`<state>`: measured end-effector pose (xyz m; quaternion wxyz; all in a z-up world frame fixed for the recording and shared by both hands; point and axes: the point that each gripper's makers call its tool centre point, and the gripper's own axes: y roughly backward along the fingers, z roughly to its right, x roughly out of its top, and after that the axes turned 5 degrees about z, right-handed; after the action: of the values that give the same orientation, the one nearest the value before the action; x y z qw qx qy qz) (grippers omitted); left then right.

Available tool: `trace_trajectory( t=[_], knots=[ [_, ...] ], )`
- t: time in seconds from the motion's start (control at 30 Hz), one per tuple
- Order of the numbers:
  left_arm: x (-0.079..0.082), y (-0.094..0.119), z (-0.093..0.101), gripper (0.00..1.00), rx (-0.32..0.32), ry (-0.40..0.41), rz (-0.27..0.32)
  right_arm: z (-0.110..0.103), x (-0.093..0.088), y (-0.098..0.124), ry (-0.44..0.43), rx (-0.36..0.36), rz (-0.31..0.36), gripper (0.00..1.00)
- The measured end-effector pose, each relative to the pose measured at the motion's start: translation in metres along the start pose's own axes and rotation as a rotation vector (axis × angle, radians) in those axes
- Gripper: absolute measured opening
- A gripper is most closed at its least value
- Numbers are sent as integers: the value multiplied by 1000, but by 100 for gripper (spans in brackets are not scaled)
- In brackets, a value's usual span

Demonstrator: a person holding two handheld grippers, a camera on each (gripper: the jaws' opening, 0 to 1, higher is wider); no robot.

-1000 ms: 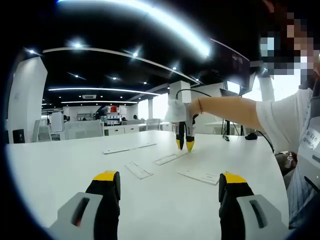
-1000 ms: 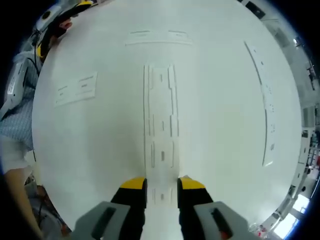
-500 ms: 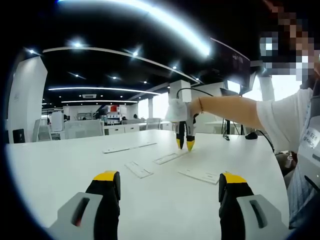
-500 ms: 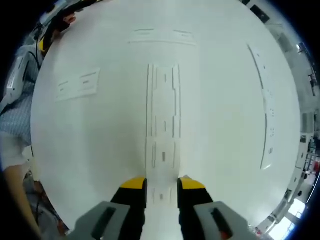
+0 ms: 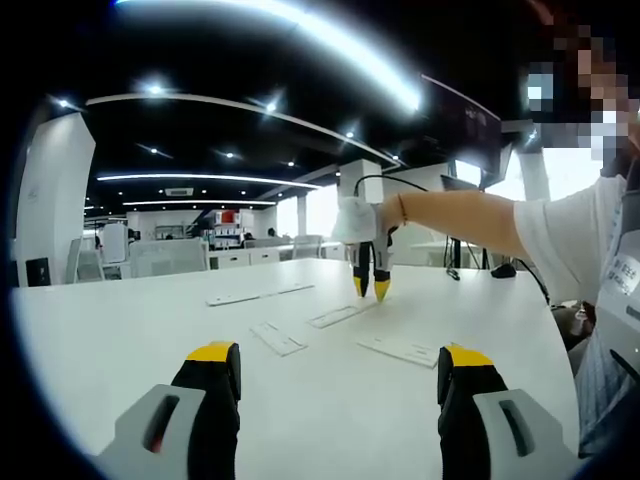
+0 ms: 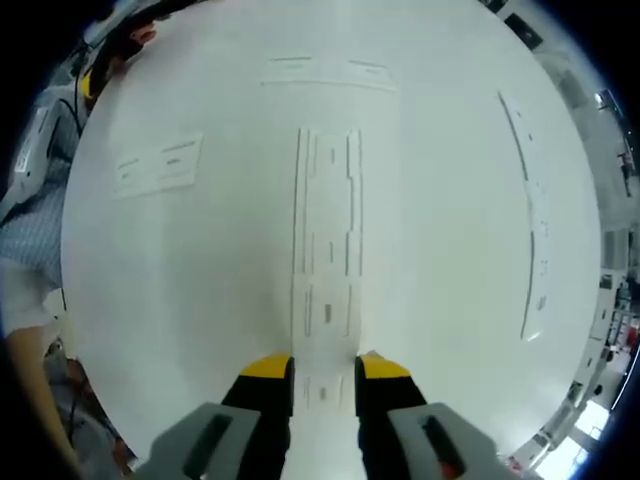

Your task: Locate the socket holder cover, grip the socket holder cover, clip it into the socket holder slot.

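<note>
White parts on a white table [image 6: 450, 250] are hard to tell apart — four flat pieces by my count. In the right gripper view the right gripper [image 6: 324, 368] straddles the near end of a long socket holder [image 6: 326, 260]; whether its jaws grip it, I cannot tell. The left gripper [image 5: 338, 362] stands released, the pieces lying beyond its jaws.

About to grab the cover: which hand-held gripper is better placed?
Right. The right hand-held gripper points down with the long cover between its jaws; the left hand-held gripper sits open, well back over bare table.
</note>
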<state>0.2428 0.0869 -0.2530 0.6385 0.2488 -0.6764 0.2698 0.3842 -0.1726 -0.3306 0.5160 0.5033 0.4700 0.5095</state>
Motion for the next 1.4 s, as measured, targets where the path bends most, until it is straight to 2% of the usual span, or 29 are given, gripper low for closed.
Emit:
trace_trajectory(
  t=[0.13, 0.23, 0.97, 1.4],
  knots=[
    [0, 0, 0, 81, -1, -1, 1, -1, -3, 0, -1, 3, -10, 25],
    [0, 0, 0, 81, -2, -1, 2, 1, 1, 0, -3, 1, 7, 25],
    [-2, -1, -1, 81, 1, -2, 0, 5, 3, -1, 2, 0, -67, 25],
    [-1, -2, 0, 81, -2, -1, 2, 4, 1, 0, 4, -3, -82, 25]
  ],
)
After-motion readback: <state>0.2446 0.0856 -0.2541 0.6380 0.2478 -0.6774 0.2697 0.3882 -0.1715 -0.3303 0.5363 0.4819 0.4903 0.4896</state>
